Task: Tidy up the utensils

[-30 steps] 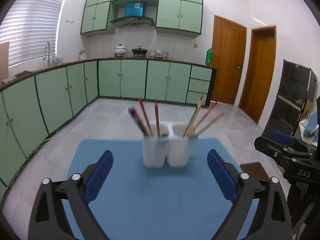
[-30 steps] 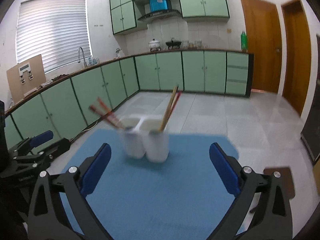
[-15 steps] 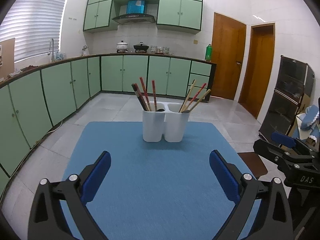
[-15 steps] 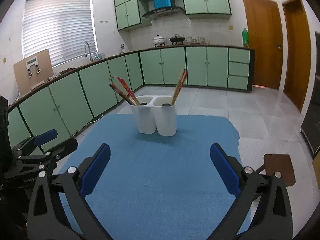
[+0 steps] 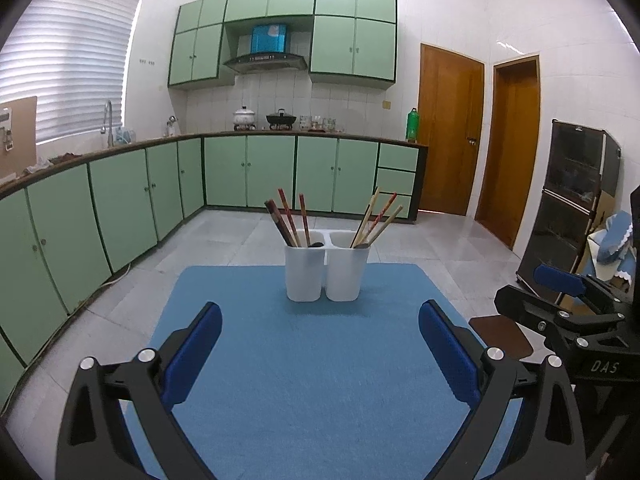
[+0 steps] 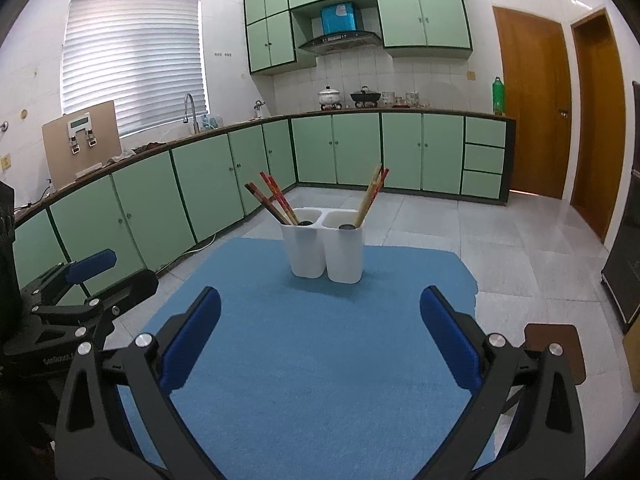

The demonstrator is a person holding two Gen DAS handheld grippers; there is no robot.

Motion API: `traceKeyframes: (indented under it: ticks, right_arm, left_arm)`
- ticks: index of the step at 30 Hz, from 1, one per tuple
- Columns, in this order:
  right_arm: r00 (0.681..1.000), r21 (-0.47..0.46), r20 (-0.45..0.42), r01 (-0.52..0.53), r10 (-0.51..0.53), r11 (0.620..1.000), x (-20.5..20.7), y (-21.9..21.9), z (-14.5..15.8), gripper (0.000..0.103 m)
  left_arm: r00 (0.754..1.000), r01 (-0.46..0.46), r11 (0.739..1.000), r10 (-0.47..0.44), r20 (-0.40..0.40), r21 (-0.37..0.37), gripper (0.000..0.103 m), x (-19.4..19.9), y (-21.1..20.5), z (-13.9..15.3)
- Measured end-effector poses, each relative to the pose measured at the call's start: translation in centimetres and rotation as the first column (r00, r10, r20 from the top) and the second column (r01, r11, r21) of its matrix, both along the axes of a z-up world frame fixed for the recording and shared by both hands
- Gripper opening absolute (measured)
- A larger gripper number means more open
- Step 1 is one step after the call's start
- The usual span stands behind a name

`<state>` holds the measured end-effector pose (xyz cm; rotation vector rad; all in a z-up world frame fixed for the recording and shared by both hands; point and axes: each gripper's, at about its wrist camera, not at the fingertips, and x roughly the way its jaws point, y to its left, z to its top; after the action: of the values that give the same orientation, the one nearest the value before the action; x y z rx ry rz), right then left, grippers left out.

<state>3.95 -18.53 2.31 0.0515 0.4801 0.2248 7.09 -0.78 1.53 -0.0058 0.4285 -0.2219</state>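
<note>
Near the blue mat's (image 5: 320, 380) far edge, chopsticks (image 5: 294, 220) are seen sorted in a twin holder (image 5: 326, 274); both the left gripper (image 5: 320, 356) and the right gripper (image 6: 320, 350) are held wide open and empty, with little judged left to do.

A mat (image 5: 320, 380) covers the table, and a two-cup holder (image 5: 326, 270) stands on it toward the far edge, about midway across. The cups touch side by side. In the left cup (image 5: 305, 272) a bunch of chopsticks (image 5: 286, 218) leans left; in the right cup (image 5: 347, 272) another bunch of chopsticks (image 5: 378, 218) leans right. Both grippers sit at the near side of the mat, well apart from the holder: the left gripper (image 5: 320, 348) to the left, the right gripper (image 6: 320, 344) to its right. Behind the table lies open floor, then a counter (image 5: 312, 134) along the far wall and the left wall. Two doors (image 5: 450, 132) stand at the far right.
</note>
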Motion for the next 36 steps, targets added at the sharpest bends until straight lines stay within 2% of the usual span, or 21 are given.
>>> traceKeyframes:
  ticks: [9,36]
  right_arm:
    - [1.0,-0.015,0.028,-0.003,0.004,1.0,-0.9,0.6,0.6,0.097]
    - [0.999,-0.02,0.035,-0.01,0.011,1.0,-1.3,1.2,0.5,0.097]
  left_arm:
    - [1.0,-0.001,1.0,0.001,0.023,-0.006,0.097,-0.8,0.1,0.5]
    - [1.0,-0.006,1.0,0.006,0.028,-0.007,0.097,-1.1,0.3,0.4]
